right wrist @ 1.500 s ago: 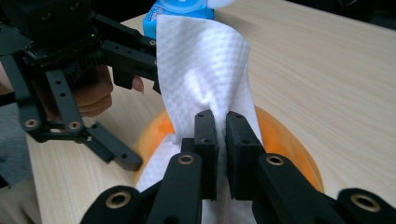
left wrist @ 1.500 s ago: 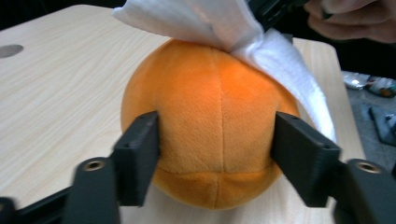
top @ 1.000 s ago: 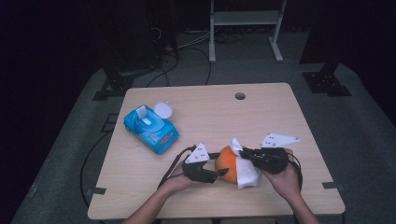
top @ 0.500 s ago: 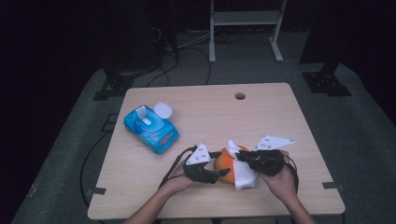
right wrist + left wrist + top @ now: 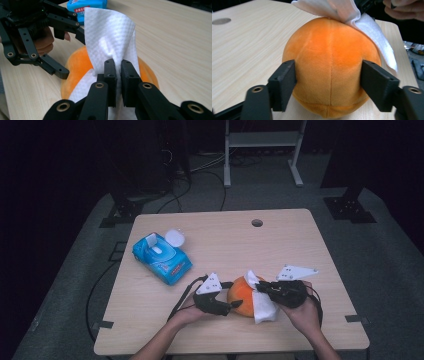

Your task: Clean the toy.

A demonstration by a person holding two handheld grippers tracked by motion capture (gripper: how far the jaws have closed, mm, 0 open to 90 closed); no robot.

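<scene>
While the left gripper (image 5: 329,85) clamps the plush (image 5: 329,72) near the table's (image 5: 300,235) front edge, the right gripper (image 5: 118,72), pinching the wipe (image 5: 110,37), has slid leftward; wiping probably midway.

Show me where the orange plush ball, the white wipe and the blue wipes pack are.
orange plush ball (image 5: 329,72): left gripper view, middle of its front, between the jaws.
white wipe (image 5: 110,35): right gripper view, upper fold above the jaws.
blue wipes pack (image 5: 162,260): high view, top face.
</scene>
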